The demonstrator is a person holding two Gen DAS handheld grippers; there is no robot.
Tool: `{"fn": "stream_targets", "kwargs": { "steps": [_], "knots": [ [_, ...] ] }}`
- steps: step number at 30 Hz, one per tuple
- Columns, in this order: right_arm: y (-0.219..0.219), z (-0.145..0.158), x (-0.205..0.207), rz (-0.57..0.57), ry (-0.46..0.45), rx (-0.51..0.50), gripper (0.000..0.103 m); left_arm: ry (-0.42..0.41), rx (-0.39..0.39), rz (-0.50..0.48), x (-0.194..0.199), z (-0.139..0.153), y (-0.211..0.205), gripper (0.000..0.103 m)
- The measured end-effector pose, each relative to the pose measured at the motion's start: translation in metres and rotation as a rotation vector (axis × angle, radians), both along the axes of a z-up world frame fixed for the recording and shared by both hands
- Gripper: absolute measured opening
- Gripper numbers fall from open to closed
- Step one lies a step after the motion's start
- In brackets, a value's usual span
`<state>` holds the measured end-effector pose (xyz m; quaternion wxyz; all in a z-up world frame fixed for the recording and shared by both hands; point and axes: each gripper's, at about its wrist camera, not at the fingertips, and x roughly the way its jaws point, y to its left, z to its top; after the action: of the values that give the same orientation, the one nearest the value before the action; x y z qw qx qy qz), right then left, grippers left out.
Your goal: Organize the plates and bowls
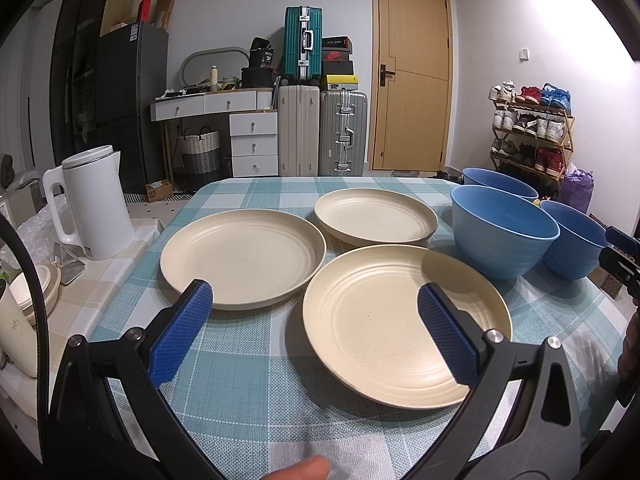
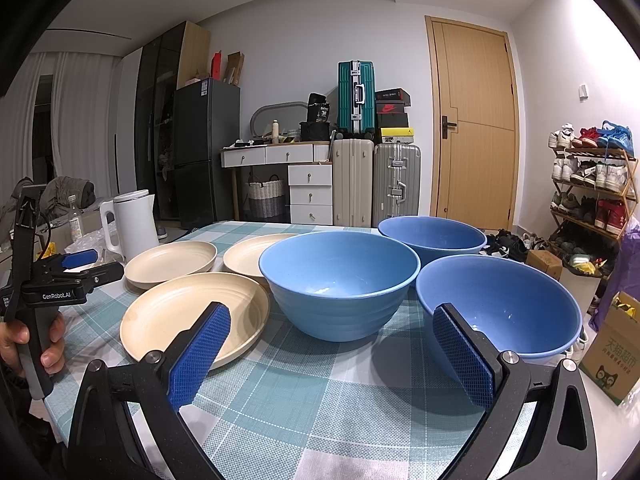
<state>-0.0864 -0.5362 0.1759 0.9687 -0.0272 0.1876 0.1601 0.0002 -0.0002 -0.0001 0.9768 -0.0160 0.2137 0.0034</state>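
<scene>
Far bowl (image 1: 500,184) in the left wrist view half hidden behind the middle bowl (image 1: 504,232). Right-hand bowl (image 1: 576,240) partly covered by the right gripper (image 1: 622,256) at the frame edge, only a sliver of that gripper showing. In the right wrist view, back plate (image 2: 248,256) cut across by the middle bowl (image 2: 340,280). Nearest plate (image 2: 188,312) partly masked by a blue pad (image 2: 200,356). Box labels (image 2: 390,109) on the suitcases too small to read. Fingertip (image 1: 304,470) cropped at the bottom.
</scene>
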Motion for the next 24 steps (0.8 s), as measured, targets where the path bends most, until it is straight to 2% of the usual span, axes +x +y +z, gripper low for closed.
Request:
{"fn": "stream_targets", "kwargs": {
  "steps": [24],
  "knots": [
    [0.0017, 0.0023, 0.0003, -0.004, 0.004, -0.002, 0.103, 0.001, -0.003, 0.002, 0.0007, -0.0002, 0.0003, 0.102]
  ]
}}
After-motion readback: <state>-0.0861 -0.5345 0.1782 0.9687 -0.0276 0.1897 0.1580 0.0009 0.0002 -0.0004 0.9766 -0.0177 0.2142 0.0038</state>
